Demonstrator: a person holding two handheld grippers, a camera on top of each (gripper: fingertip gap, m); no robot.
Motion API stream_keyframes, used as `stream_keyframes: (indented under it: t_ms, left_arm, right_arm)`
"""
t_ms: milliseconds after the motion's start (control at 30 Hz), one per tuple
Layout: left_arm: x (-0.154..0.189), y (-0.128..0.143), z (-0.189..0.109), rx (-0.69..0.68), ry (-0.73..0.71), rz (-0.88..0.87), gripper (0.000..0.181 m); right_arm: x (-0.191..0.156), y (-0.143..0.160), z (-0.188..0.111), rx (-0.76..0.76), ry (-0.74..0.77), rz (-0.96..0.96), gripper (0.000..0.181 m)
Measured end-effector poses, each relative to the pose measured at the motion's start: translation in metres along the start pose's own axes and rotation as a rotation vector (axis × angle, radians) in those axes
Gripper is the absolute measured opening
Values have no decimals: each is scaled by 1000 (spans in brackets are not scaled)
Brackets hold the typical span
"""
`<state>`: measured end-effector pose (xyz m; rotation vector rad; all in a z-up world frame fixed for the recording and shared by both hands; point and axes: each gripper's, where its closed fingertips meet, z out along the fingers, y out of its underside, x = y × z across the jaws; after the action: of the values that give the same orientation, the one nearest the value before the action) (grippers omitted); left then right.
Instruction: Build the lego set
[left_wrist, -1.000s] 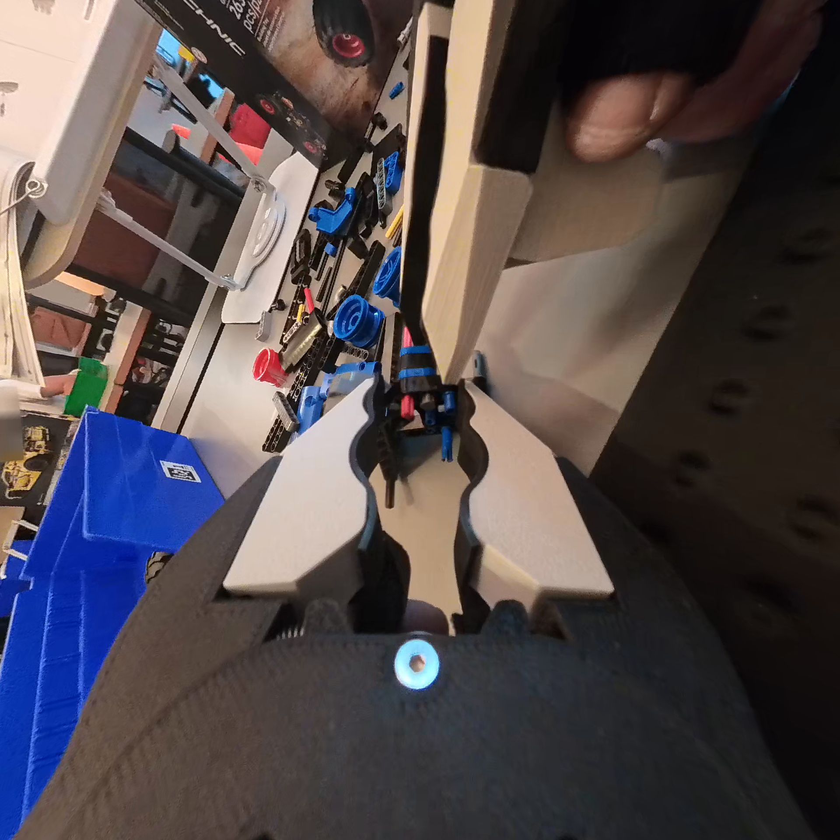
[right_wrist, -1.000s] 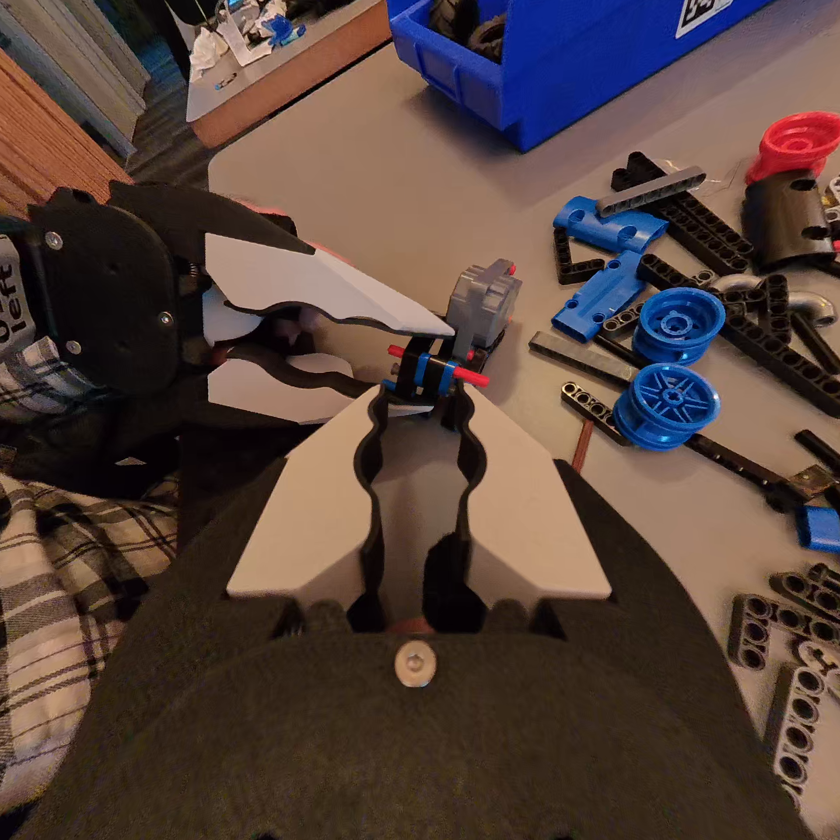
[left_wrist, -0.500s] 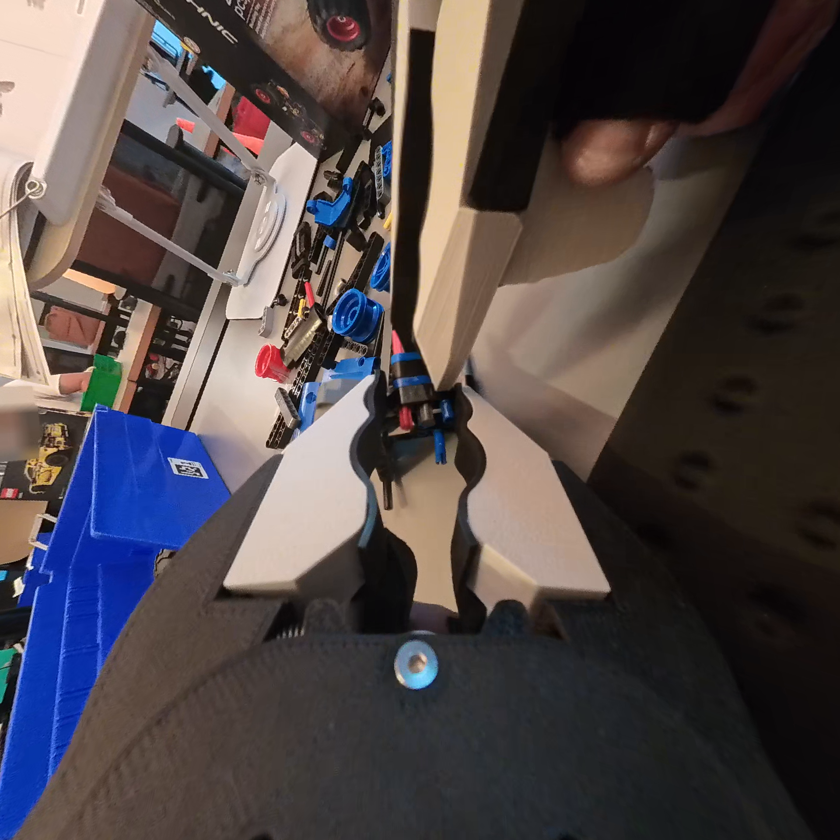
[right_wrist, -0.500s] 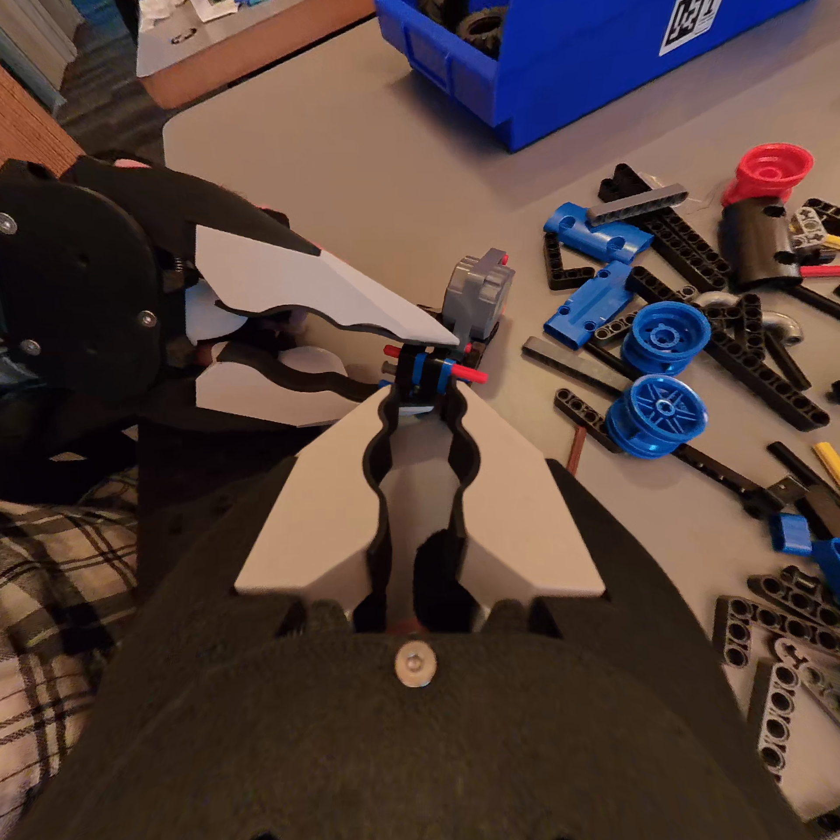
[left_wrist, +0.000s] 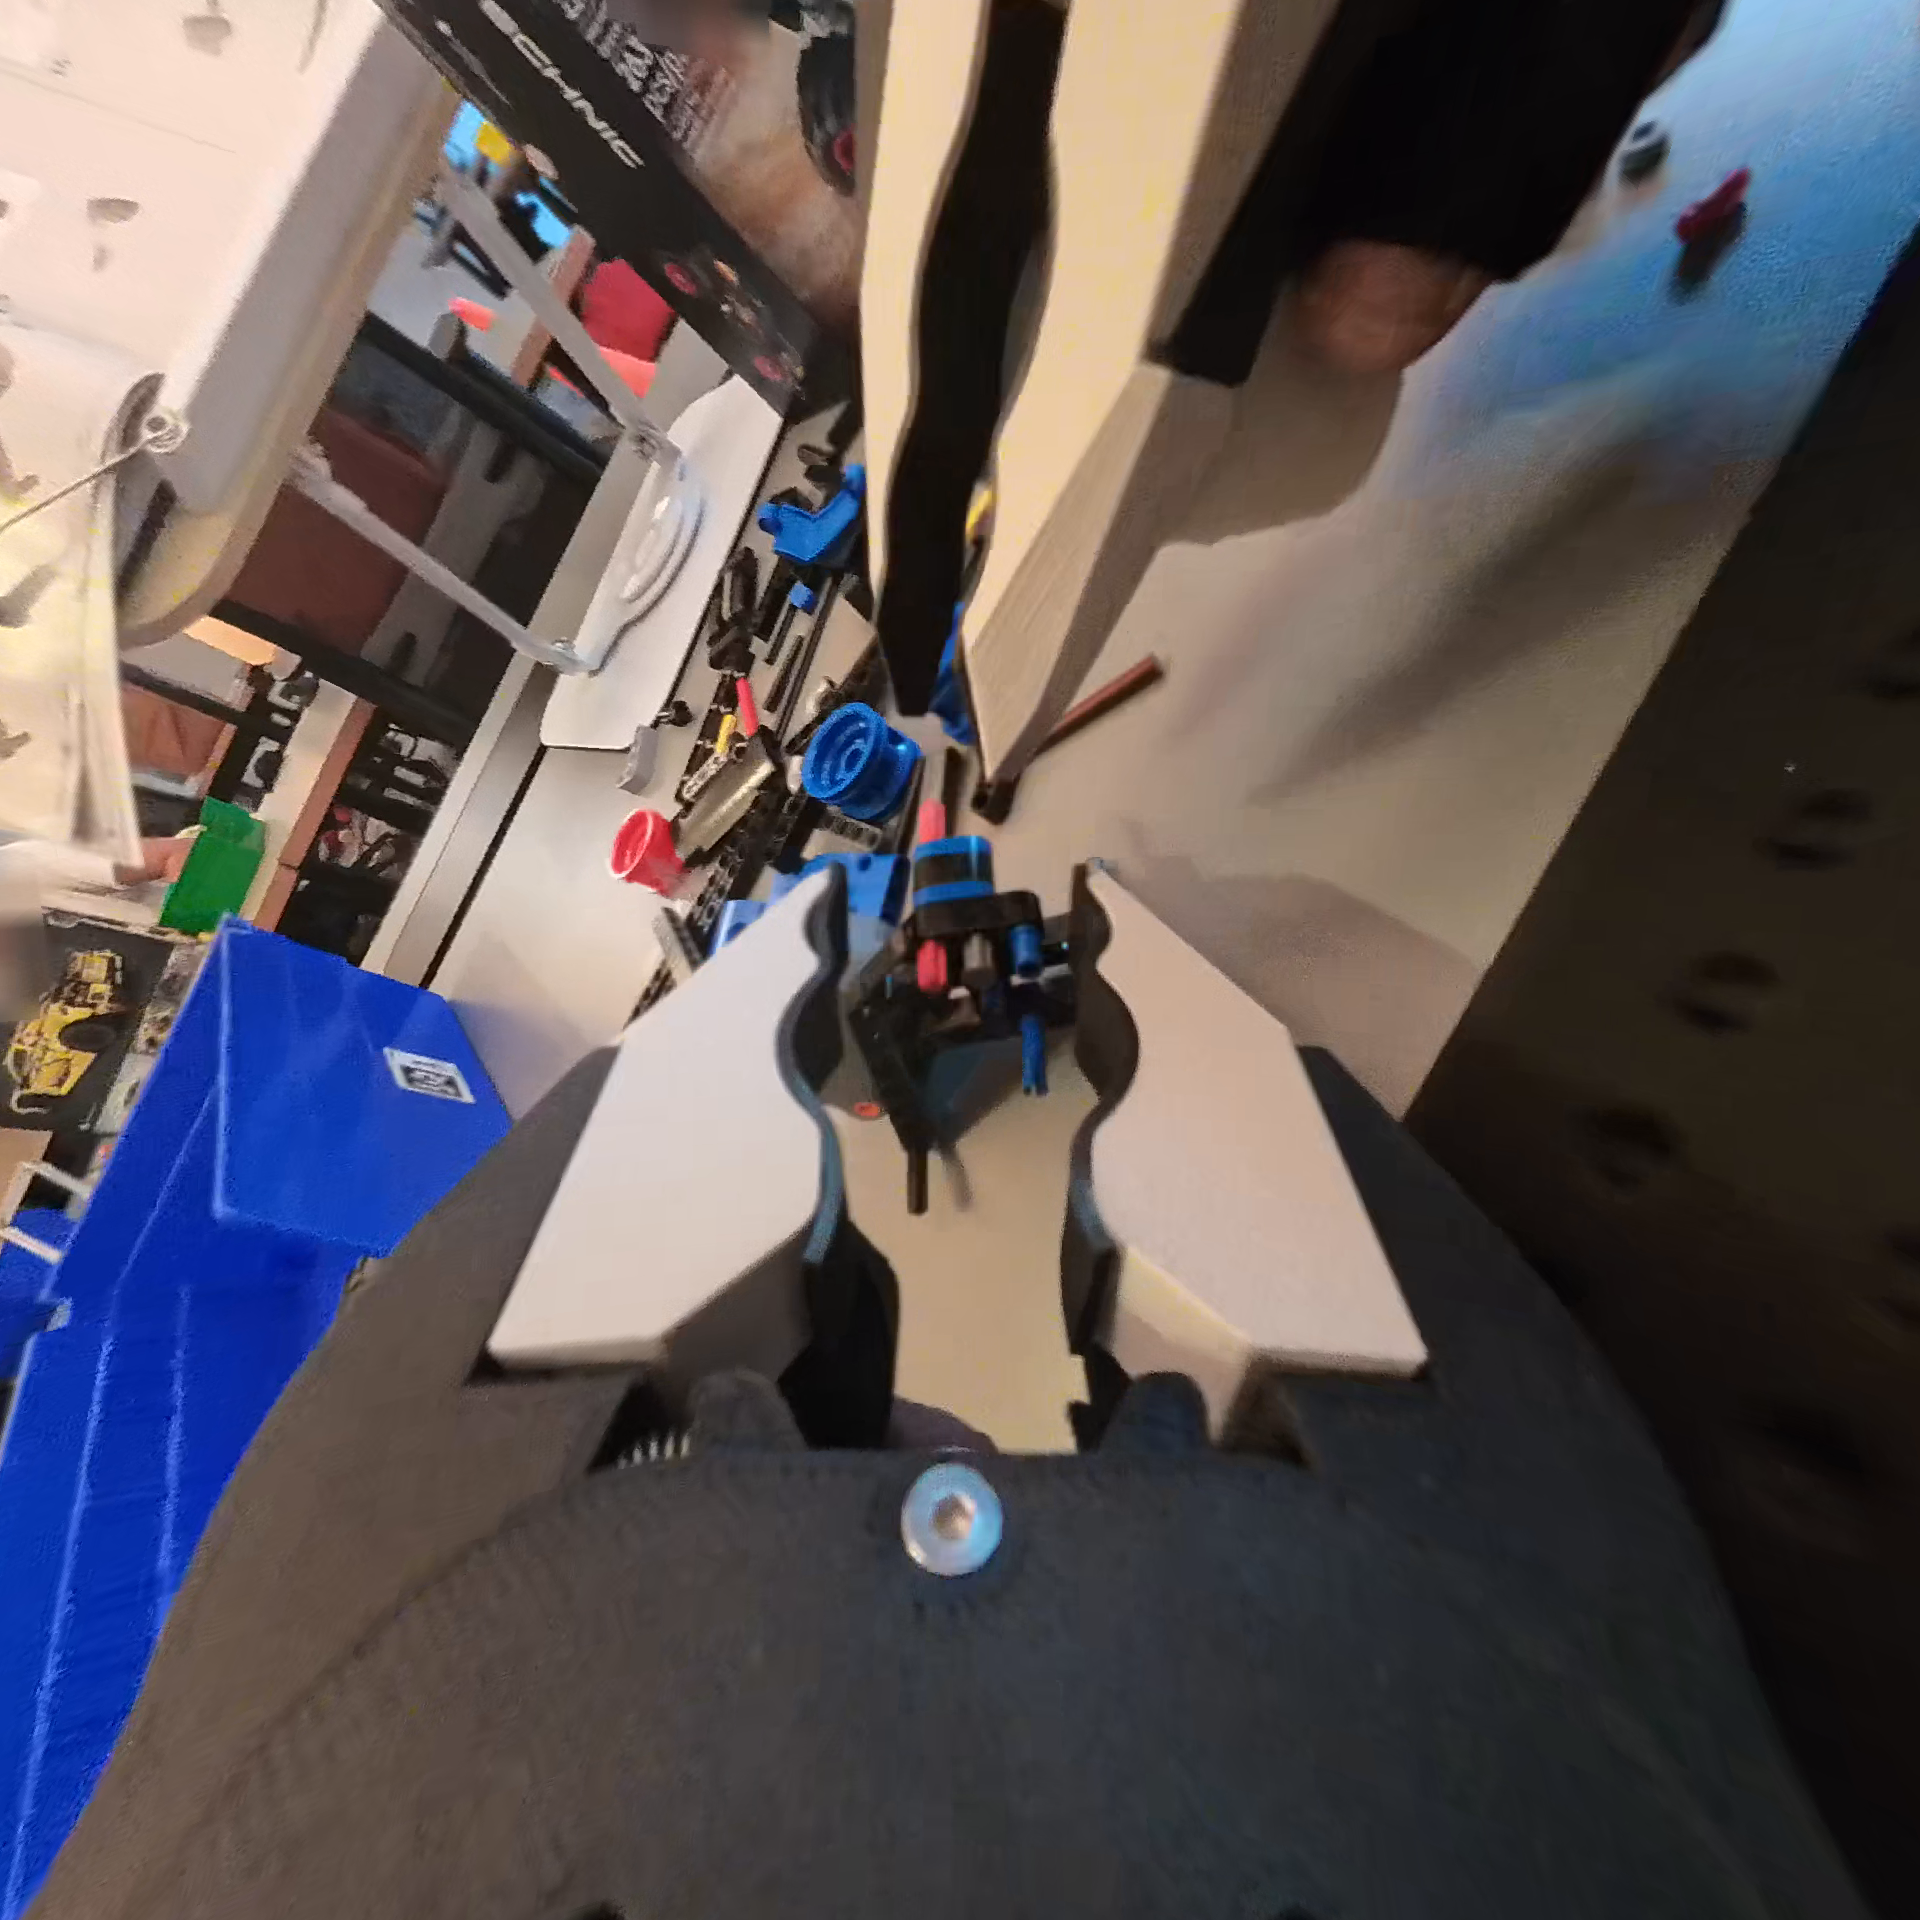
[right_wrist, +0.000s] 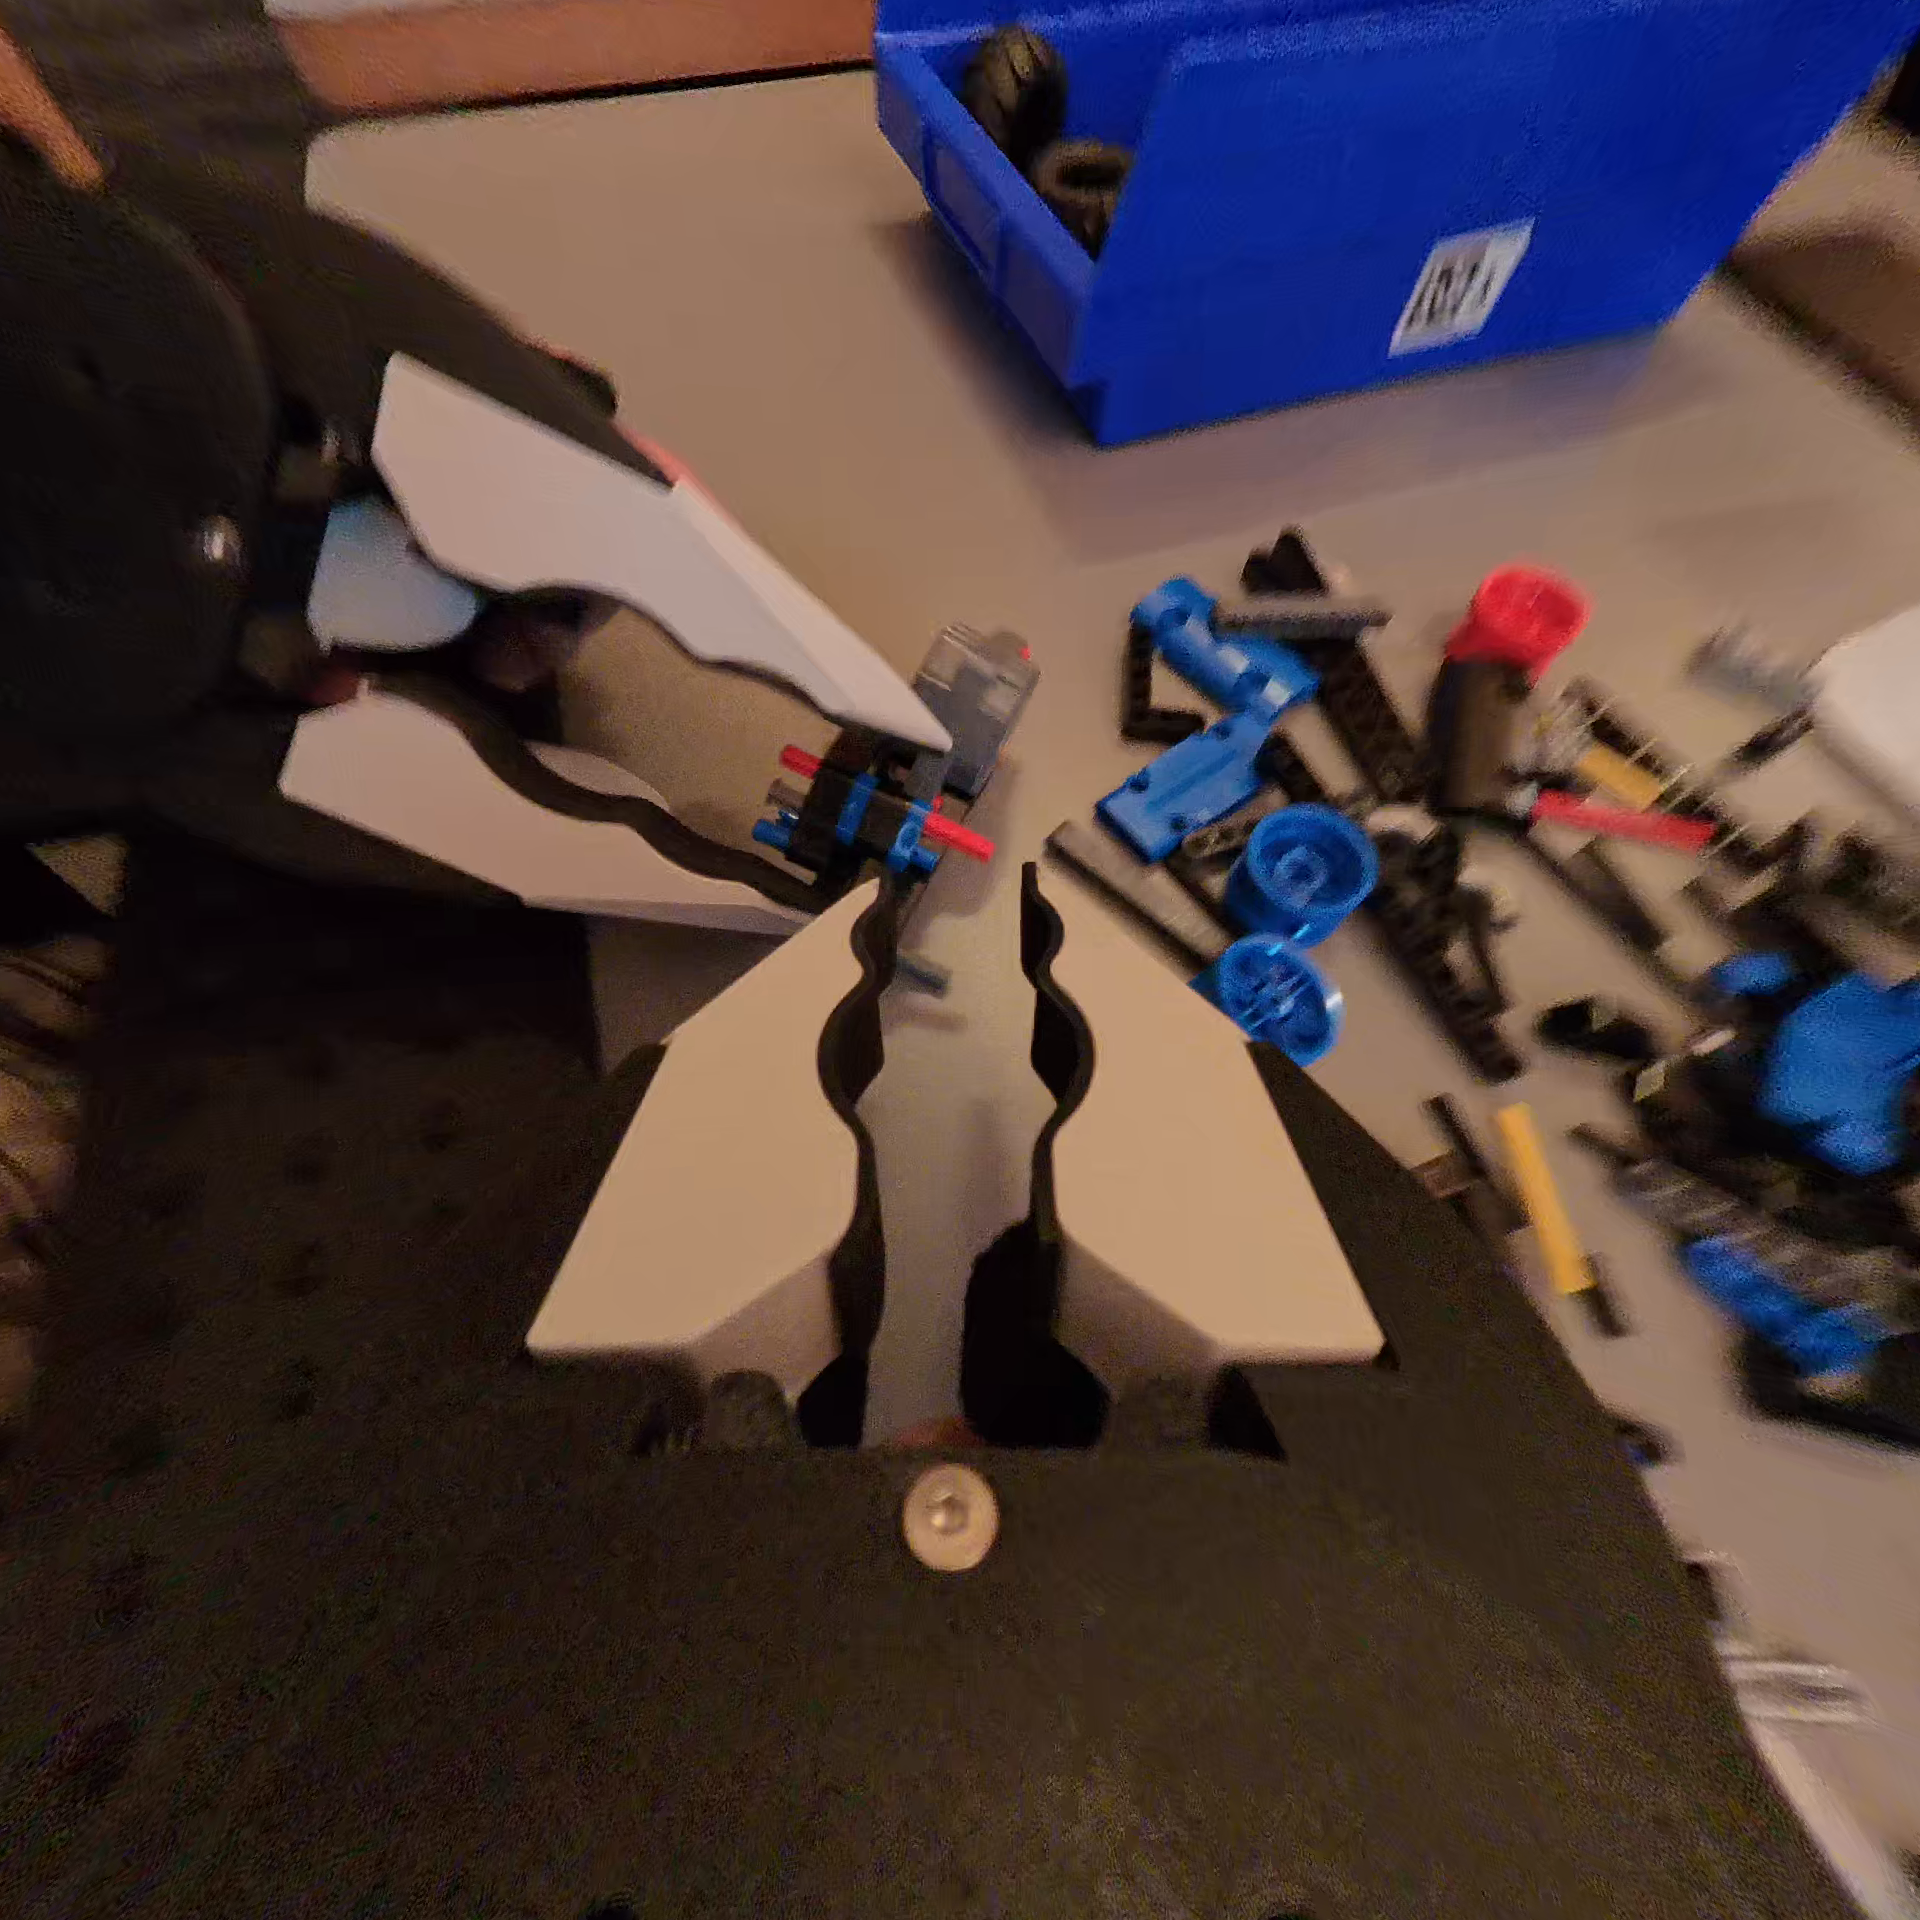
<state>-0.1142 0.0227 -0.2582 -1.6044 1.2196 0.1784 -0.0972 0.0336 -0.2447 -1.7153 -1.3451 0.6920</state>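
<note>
The left gripper (left_wrist: 961, 935) clamps the small black-and-blue lego assembly (left_wrist: 961, 971) between its fingertips, above the grey table (right_wrist: 831, 312). In the right wrist view that assembly (right_wrist: 862, 805) sits at eleven o'clock from the right gripper (right_wrist: 951, 888), whose jaws stand apart around nothing. Loose parts lie at three o'clock: two blue wheel hubs (right_wrist: 1299, 857), a red hub (right_wrist: 1522, 613), black beams. A blue bin (right_wrist: 1351, 208) holding black tyres sits at one o'clock.

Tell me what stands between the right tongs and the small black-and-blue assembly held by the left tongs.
Nothing visible. The right tongs are open just beside the assembly, which the left tongs grip; only bare table shows in the gap.
</note>
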Motion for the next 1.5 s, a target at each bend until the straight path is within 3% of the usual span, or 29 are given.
stream_keyframes:
  t_ms: [167, 300, 467, 733, 1500]
  left_arm:
    - [-2, 4, 0, -24, 3, -11, 48]
    - [1, 9, 0, -47, 16, 11, 32]
    - [-1, 10, 0, -45, 33, 24, 29]
    - [1, 11, -1, -23, 44, 77, 28]
    - [0, 3, -17, 91, 120, -1, 28]
  right_arm:
    - [-11, -2, 11, -90, 10, -478, 27]
    - [-15, 3, 25, -145, -5, -710, 28]
    - [-13, 3, 37, -173, 23, -929, 18]
    - [-13, 5, 39, -179, 21, -951, 15]
    - [-24, -2, 32, -106, -50, -867, 15]
